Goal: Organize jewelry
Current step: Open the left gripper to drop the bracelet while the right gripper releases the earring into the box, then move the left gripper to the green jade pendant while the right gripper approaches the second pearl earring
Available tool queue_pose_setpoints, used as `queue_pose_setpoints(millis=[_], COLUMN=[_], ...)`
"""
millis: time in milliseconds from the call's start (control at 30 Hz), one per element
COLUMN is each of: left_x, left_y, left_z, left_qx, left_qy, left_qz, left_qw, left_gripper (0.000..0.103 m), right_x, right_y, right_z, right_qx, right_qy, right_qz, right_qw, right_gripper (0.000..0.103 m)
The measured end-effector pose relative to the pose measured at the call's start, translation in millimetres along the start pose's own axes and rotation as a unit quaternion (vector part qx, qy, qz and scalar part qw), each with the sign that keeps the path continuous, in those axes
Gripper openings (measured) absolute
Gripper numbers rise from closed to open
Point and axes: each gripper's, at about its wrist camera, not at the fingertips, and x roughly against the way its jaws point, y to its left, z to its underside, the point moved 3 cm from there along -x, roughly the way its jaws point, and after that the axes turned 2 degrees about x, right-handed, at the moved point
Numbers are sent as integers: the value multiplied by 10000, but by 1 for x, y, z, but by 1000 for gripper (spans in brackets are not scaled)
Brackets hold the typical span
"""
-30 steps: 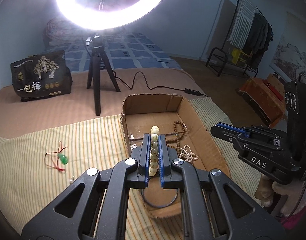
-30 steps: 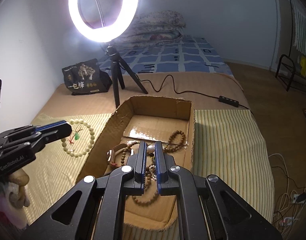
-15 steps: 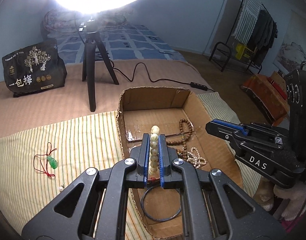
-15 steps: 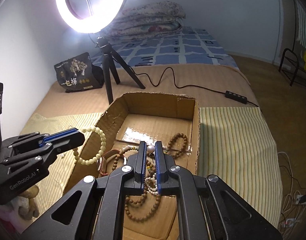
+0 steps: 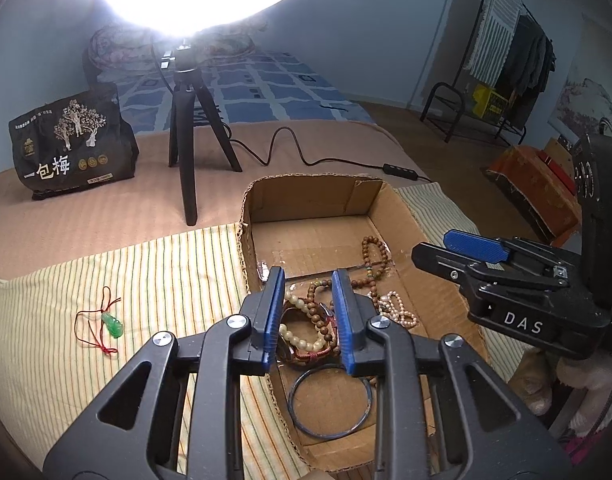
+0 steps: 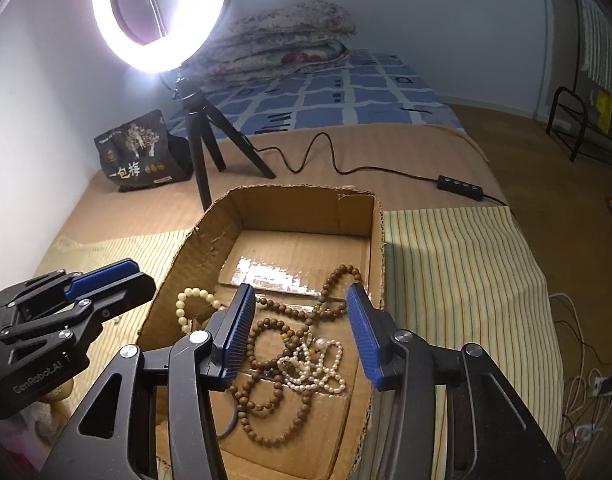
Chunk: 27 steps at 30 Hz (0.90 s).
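I'm working in a home bedroom: I'm looking across a bed [image 6: 386, 140] with folded quilts [image 6: 282, 40] stacked at its head, and a clothes rack [image 5: 502, 64] is standing by the wall.

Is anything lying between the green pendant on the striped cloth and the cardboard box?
Nothing visible: bare striped cloth separates the green pendant from the cardboard box, whose near wall must be cleared.

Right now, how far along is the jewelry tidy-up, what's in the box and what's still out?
Mostly done. The cardboard box already holds the brown bead strands, pearl strand, cream bead bracelet and a dark bangle. Nothing is in hand: the left gripper and right gripper have just been opening, and their pads press on nothing. Left: the green pendant on the striped cloth.
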Motion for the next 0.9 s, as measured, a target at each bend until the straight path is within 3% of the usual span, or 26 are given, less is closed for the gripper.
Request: queue_pose_setpoints(millis=[367,500,700,833,900], left_x=[27,42,66,80,89], left_y=[0,2,18,33,45], left_z=[0,1,4,8,11], left_qx=[-13,-63,-75,-83,-51], left_qy=[-117,-197,-292,-327,-357], left_qz=[-29,-68,-156,-268,-332], left_qw=[9999,9998,9994,9991,9988], left_gripper=[24,24,24,24,24], right_x=[21,32,48,58,62], right_y=[2,4,12,22,28], right_z=[1,0,-1,0,1], right_qx=[-36,-67,-98,-108,-80], right_qy=[-100,-211,-309,-381,-425], right_qz=[111,177,183,144,147], right_qw=[9999,9996,9993,9991,9990], right_gripper=[47,61,64,76,77])
